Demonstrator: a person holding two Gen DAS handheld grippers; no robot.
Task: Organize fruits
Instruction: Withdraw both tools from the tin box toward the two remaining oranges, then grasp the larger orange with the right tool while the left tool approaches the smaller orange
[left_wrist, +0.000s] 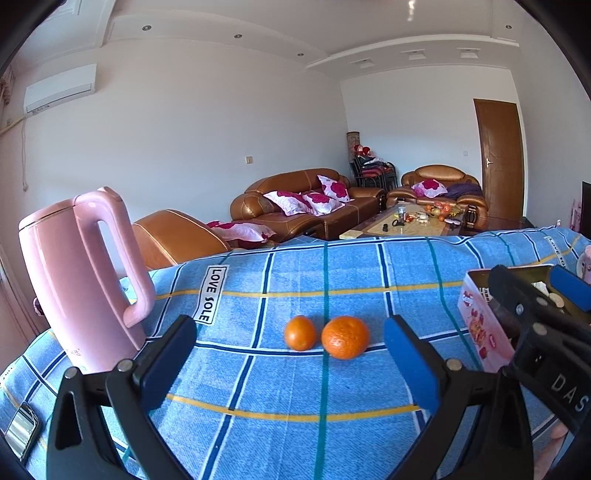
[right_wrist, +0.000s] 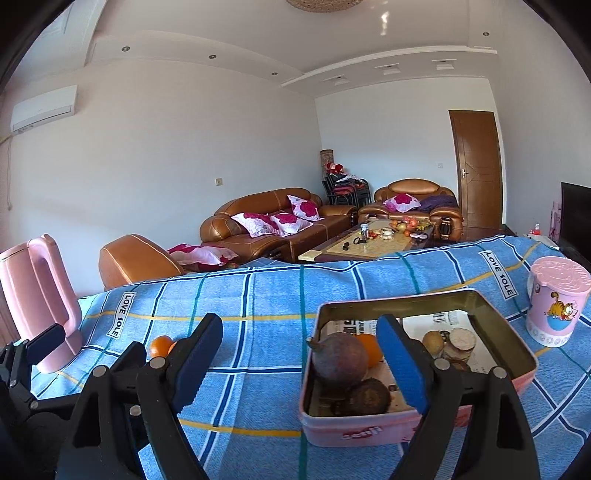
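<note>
Two oranges, a smaller one (left_wrist: 300, 333) and a larger one (left_wrist: 345, 337), lie side by side on the blue checked cloth (left_wrist: 258, 369). My left gripper (left_wrist: 291, 354) stands open just short of them, nothing between its blue pads. A pink tin (right_wrist: 369, 424) holds a purple-brown fruit (right_wrist: 339, 360), an orange (right_wrist: 370, 349), a dark round fruit (right_wrist: 367, 397), a kiwi (right_wrist: 433, 341) and pale round pieces. My right gripper (right_wrist: 301, 356) is open over the tin's near left side, its right finger above the tin. In the right wrist view an orange (right_wrist: 161, 345) peeks past the left finger.
A pink kettle (left_wrist: 79, 273) stands at the cloth's left end, and a phone (left_wrist: 22, 430) lies near the front left corner. A pink lidded cup (right_wrist: 556, 301) stands right of the tin. Sofas and a coffee table lie beyond the far edge.
</note>
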